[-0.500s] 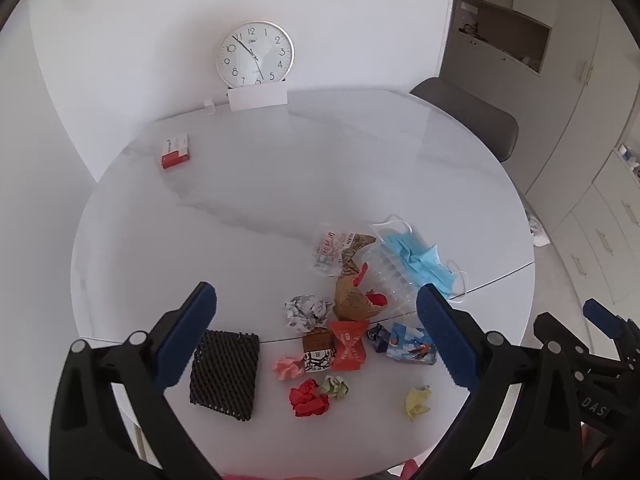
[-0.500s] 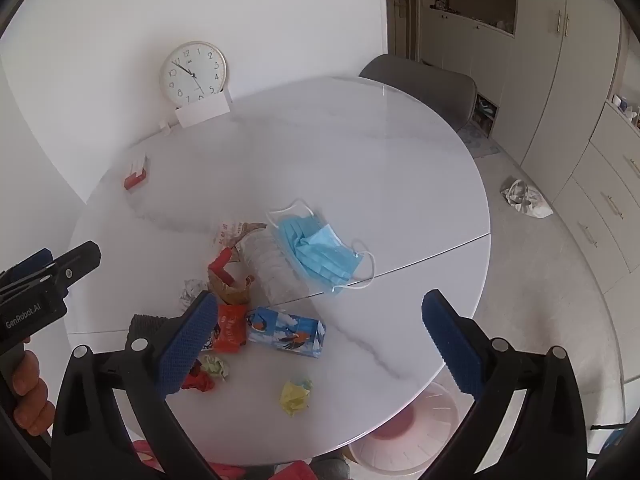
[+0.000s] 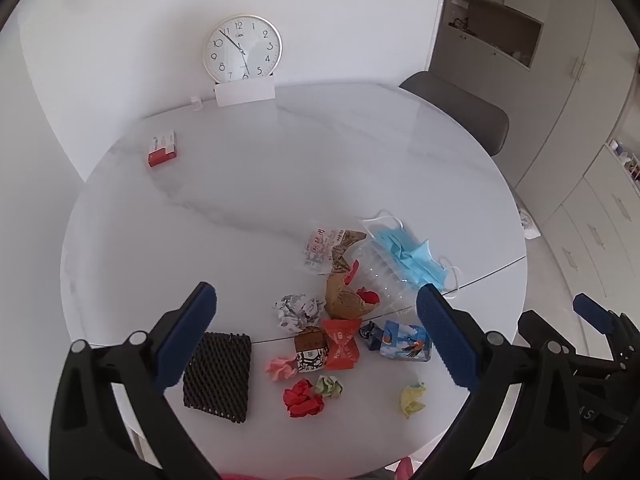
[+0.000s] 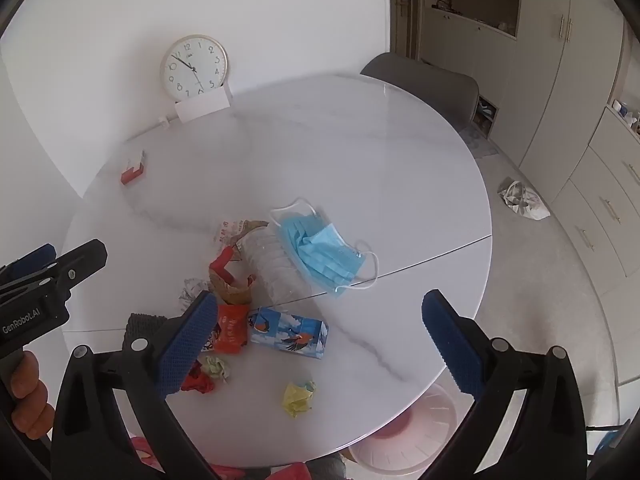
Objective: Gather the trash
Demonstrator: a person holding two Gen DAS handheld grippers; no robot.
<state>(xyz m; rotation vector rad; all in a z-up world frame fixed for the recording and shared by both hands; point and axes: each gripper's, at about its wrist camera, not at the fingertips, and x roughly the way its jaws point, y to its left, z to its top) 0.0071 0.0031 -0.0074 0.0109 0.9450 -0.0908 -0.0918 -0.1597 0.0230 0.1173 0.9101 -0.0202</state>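
Trash lies in a cluster on the near part of the round white marble table (image 3: 280, 184): a blue face mask (image 3: 412, 256), a clear plastic cup (image 3: 380, 276), a brown wrapper (image 3: 344, 300), a crumpled paper ball (image 3: 298, 308), an orange packet (image 3: 340, 344), a blue bird-print carton (image 3: 404, 346), a black foam mesh (image 3: 218, 372), red (image 3: 302, 398), pink, green and yellow (image 3: 412, 398) wads. My left gripper (image 3: 316, 336) is open above the cluster. My right gripper (image 4: 316, 340) is open and empty above the carton (image 4: 290, 334) and mask (image 4: 320, 250).
A wall clock (image 3: 242, 48) and a white card stand at the table's far edge. A small red box (image 3: 162, 148) lies far left. A grey chair (image 3: 460, 112) is behind the table. A pink bin (image 4: 408, 428) sits on the floor under the near right edge. Cabinets line the right.
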